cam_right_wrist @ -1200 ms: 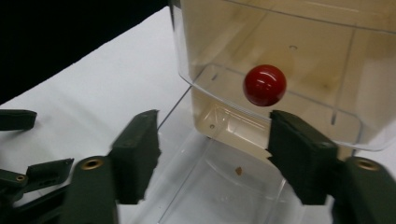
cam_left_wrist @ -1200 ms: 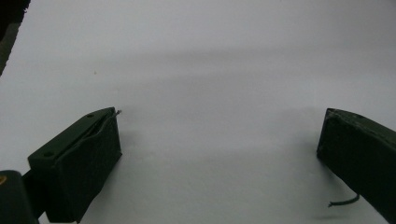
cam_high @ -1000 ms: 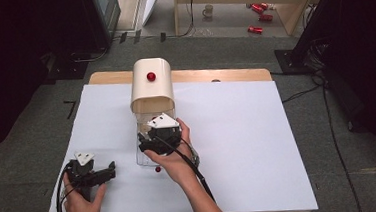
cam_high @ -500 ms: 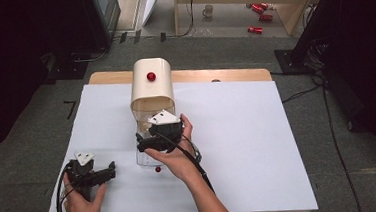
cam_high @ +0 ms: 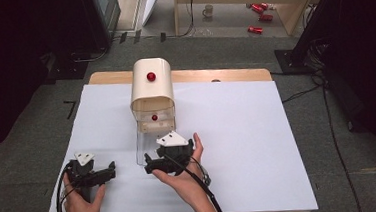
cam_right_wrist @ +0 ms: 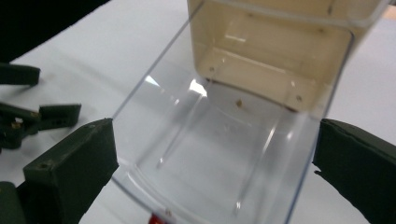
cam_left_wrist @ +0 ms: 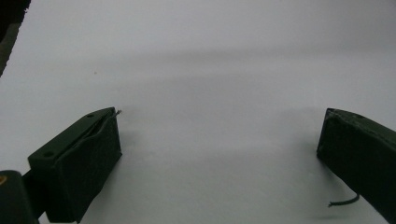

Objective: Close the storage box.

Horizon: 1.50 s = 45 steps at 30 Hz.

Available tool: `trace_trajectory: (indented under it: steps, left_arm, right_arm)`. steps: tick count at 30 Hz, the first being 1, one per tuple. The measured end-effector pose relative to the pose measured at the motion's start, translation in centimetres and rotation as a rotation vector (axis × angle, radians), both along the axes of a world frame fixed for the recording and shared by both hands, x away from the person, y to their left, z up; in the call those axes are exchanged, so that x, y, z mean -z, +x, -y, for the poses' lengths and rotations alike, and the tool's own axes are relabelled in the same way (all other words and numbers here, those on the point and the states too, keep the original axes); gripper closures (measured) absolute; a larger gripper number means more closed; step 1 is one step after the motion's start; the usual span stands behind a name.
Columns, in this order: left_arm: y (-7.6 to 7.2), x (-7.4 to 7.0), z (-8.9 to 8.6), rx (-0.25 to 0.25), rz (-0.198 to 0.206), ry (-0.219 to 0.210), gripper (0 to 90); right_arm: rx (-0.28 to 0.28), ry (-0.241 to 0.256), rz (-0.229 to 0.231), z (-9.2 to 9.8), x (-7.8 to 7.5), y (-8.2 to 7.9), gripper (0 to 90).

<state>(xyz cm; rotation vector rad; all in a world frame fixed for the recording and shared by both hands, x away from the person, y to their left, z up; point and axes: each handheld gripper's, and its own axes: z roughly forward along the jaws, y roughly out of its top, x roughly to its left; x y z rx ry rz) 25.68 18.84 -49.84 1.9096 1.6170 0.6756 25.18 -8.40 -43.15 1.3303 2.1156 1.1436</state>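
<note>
A cream box [cam_high: 151, 91] with a rounded top and a red knob [cam_high: 151, 76] stands at the table's far middle. Its clear flap [cam_high: 148, 141] hangs open toward me and lies flat in front of the box mouth. In the right gripper view the flap [cam_right_wrist: 219, 154] lies between the two wide-apart jaws, with the cream box [cam_right_wrist: 275, 51] beyond it. My right gripper [cam_high: 152, 161] [cam_right_wrist: 215, 140] is open at the flap's near edge. At the near left, my left gripper [cam_high: 109, 170] [cam_left_wrist: 219, 126] rests open over the bare white table cover.
A white sheet [cam_high: 239, 147] covers the table, with a strip of wood [cam_high: 209, 75] bare along the far edge. A small red spot [cam_high: 154, 117] shows at the box mouth. The floor beyond holds cables, a mug [cam_high: 208, 10] and red cans [cam_high: 259, 12].
My right gripper has drawn back toward me from the box mouth to the flap's near edge. The clear flap now shows fully open. The left gripper stayed still.
</note>
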Motion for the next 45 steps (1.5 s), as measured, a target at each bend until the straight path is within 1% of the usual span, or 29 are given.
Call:
trace_trajectory:
  steps: [5, 8, 9, 12, 13, 17, 19, 20, 21, 22, 23, 25, 26, 27, 28, 29, 30, 31, 33, 34, 35, 37, 38, 39, 40, 41, 43, 44, 45]
  left_arm:
    - [0.0, 0.0, 0.0, -0.002, 0.001, -0.001, 0.0]
    - [0.0, 0.0, 0.0, -0.001, 0.001, -0.001, 0.0]
    - [0.0, 0.0, 0.0, -0.001, 0.001, -0.001, 0.0]
    - [0.0, 0.0, 0.0, -0.001, 0.001, -0.001, 0.0]
    - [0.0, 0.0, 0.0, -0.001, 0.001, -0.001, 0.0]
    - [0.0, 0.0, 0.0, -0.002, 0.002, -0.002, 0.0]
    - [0.0, 0.0, 0.0, -0.001, 0.002, -0.002, 0.0]
    - [0.0, 0.0, 0.0, -0.002, 0.002, -0.002, 0.0]
    - [0.0, 0.0, 0.0, -0.002, 0.002, -0.002, 0.0]
    - [0.0, 0.0, 0.0, -0.001, 0.001, -0.002, 0.0]
    - [0.0, 0.0, 0.0, -0.001, 0.001, -0.002, 0.0]
    - [0.0, 0.0, 0.0, -0.001, 0.000, -0.002, 0.0]
    - [0.0, 0.0, 0.0, -0.001, 0.000, -0.002, 0.0]
    - [0.0, 0.0, 0.0, -0.001, 0.000, -0.002, 0.0]
    - [0.0, 0.0, 0.0, -0.001, 0.000, -0.001, 0.0]
    - [0.0, 0.0, 0.0, -0.001, 0.000, -0.001, 0.0]
    - [0.0, 0.0, 0.0, 0.000, 0.000, -0.001, 0.0]
    - [0.0, 0.0, 0.0, 0.000, 0.000, -0.001, 0.0]
    - [0.0, 0.0, 0.0, 0.000, 0.001, -0.001, 0.0]
    - [0.0, 0.0, 0.0, 0.000, 0.001, -0.001, 0.0]
    - [0.0, 0.0, 0.0, 0.000, 0.001, -0.001, 0.0]
    - [0.0, 0.0, 0.0, 0.000, 0.001, -0.001, 0.0]
    - [0.0, 0.0, 0.0, 0.000, 0.001, -0.001, 0.0]
    - [0.0, 0.0, 0.0, 0.000, 0.001, -0.001, 0.0]
    - [0.0, 0.0, 0.0, 0.000, 0.001, -0.001, 0.0]
    - [0.0, 0.0, 0.0, 0.001, -0.001, 0.000, 0.0]
    - [0.0, 0.0, 0.0, 0.001, -0.001, 0.000, 0.0]
    - [0.0, 0.0, 0.0, 0.001, -0.002, 0.000, 0.0]
    - [0.0, 0.0, 0.0, 0.001, -0.001, 0.000, 0.0]
  right_arm:
    - [0.037, -0.008, -0.001, 0.8, 1.1, -2.2, 0.0]
    - [0.047, -0.010, -0.010, 1.0, 1.6, -3.0, 0.0]
    - [0.047, -0.010, -0.010, 1.0, 1.6, -3.0, 0.0]
    - [0.056, -0.018, -0.018, 1.0, 2.5, -3.8, 0.0]
    - [0.056, -0.018, -0.018, 1.0, 2.5, -3.8, 0.0]
    - [0.052, -0.033, -0.047, 0.9, 3.7, -4.9, 0.0]
    - [0.051, -0.038, -0.055, 0.9, 4.0, -5.1, 0.0]
    - [0.052, -0.031, -0.076, 0.9, 4.5, -5.4, 0.0]
    - [0.052, -0.031, -0.076, 0.9, 4.5, -5.4, 0.0]
    - [0.056, -0.044, -0.088, 0.7, 4.9, -5.5, 0.0]
    - [0.056, -0.044, -0.088, 0.7, 4.9, -5.5, 0.0]
    - [0.056, -0.066, -0.098, 0.3, 5.4, -5.8, 0.0]
    - [0.050, -0.076, -0.106, 0.1, 5.5, -5.9, 1.9]
    - [0.050, -0.076, -0.106, 0.1, 5.5, -5.9, 1.9]
    - [0.063, -0.096, -0.095, -0.1, 5.8, -6.1, 10.8]
    - [0.063, -0.096, -0.095, -0.1, 5.8, -6.1, 10.8]
    - [0.080, -0.102, -0.083, -0.2, 5.9, -6.1, 15.8]
    - [0.083, -0.098, -0.082, -0.3, 6.0, -6.2, 18.4]
    - [0.086, -0.083, -0.076, -0.5, 6.1, -6.1, 29.1]
    - [0.095, -0.068, -0.070, -0.7, 6.3, -6.1, 40.6]
    - [0.095, -0.068, -0.070, -0.7, 6.3, -6.1, 40.6]
    - [0.081, -0.037, -0.079, -0.8, 6.4, -6.0, 53.1]
    - [0.066, -0.013, -0.083, -0.9, 6.5, -5.9, 61.9]
    - [0.066, -0.013, -0.083, -0.9, 6.5, -5.9, 61.9]
    - [0.070, -0.007, -0.084, -1.1, 6.6, -5.7, 68.1]
    - [0.070, -0.007, -0.084, -1.1, 6.6, -5.7, 68.1]
    - [0.068, 0.002, -0.084, -1.2, 6.5, -5.5, 74.5]
    - [0.068, 0.002, -0.084, -1.2, 6.5, -5.5, 74.5]
    - [0.070, 0.003, -0.085, -1.2, 6.5, -5.5, 77.2]
